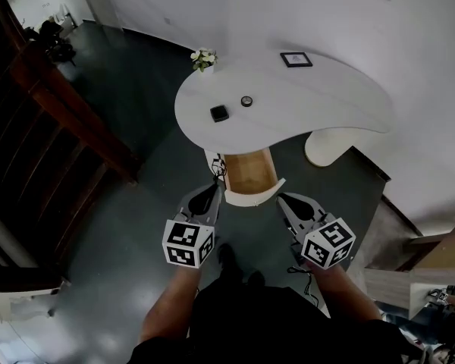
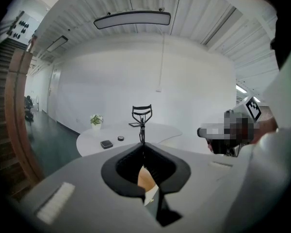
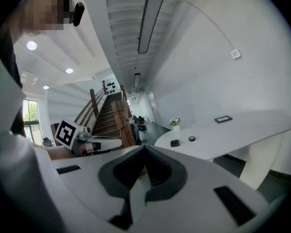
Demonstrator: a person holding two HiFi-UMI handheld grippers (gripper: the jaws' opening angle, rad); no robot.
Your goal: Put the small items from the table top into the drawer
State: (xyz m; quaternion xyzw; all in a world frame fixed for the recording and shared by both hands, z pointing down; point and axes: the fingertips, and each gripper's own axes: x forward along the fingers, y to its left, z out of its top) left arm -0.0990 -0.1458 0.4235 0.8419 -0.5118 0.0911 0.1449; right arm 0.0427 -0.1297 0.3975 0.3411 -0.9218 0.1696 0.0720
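Observation:
My left gripper is shut on a black eyelash curler, which sticks up from the jaw tips; in the head view the curler hangs by the left edge of the open wooden drawer. Just right of the drawer's white front, my right gripper is held shut with nothing in it. On the white curved table lie a small black square item and a small round black item, both well beyond the grippers.
A small potted flower stands at the table's far left edge and a flat framed picture lies near the back. A wooden staircase runs along the left. The table's white pedestal is right of the drawer.

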